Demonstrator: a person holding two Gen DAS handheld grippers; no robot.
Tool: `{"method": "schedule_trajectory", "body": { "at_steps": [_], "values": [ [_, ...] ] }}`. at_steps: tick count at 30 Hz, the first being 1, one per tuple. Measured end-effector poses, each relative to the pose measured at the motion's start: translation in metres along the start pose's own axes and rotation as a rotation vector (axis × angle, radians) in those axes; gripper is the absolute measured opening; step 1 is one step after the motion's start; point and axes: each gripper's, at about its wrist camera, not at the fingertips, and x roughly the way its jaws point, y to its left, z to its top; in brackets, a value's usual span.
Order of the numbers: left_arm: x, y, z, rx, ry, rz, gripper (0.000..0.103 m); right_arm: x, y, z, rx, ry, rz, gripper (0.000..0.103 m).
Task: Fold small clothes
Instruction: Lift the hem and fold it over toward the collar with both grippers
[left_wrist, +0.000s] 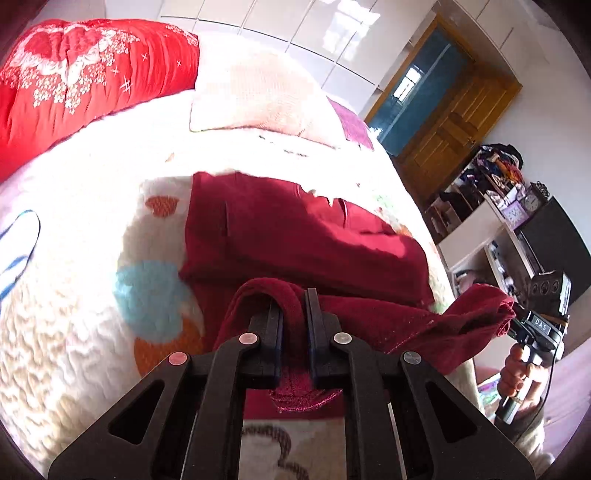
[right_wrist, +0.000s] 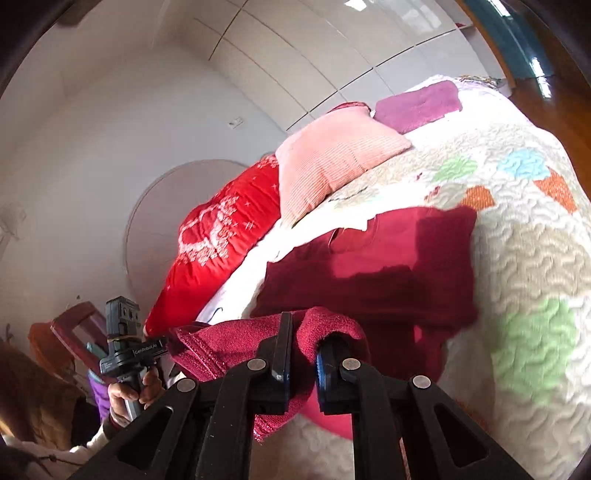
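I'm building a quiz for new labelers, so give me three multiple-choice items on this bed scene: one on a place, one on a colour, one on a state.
1. Where does the pink pillow lie?
A. on the floor
B. on the bed, beside the red quilt
C. on a shelf

2. What colour is the garment being folded?
A. dark red
B. blue
C. white

3. How do the left hand-held gripper and right hand-held gripper stand?
A. both open, off the cloth
B. one shut
C. both shut on the garment's hem

Answers:
1 B, it rests on the bedspread next to the quilt.
2 A, the cloth is maroon in both views.
3 C, fabric is pinched between each pair of fingers.
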Motion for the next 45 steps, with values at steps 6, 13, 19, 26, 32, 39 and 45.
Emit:
{"method": "schedule_trajectory", "body": {
  "at_steps": [6, 13, 19, 26, 32, 39, 45],
  "values": [
    [0.071, 0.02, 0.073, -0.087, -0.03, 0.112, 0.008, 0.064, -0.048, 0.058, 0.115, -0.043, -0.145, 0.009],
    [0.105, 0.052, 0.096, -0.199, 0.076, 0.061, 0.031, 0.073, -0.072, 0.071, 0.111, -0.044, -0.288, 0.049],
    [0.062, 0.045, 0.107, -0.129, -0.093, 0.106, 0.07, 0.054, -0.038, 0.066, -0.04, -0.038, -0.246, 0.05],
    [0.115, 0.02, 0.094, -0.069, -0.012, 0.178, 0.07, 0.128, -0.015, 0.074, -0.18, 0.033, -0.402, 0.045],
    [0.176, 0.052, 0.095, -0.126, 0.06, 0.295, 0.07, 0.178, -0.062, 0.089, -0.118, 0.079, -0.588, 0.045],
    [0.19, 0.052, 0.098, -0.09, 0.042, 0.353, 0.071, 0.196, -0.075, 0.086, -0.119, 0.12, -0.607, 0.057],
    [0.157, 0.038, 0.088, -0.027, -0.003, 0.364, 0.071, 0.133, -0.028, 0.072, -0.134, 0.05, -0.511, 0.056]
  ]
}}
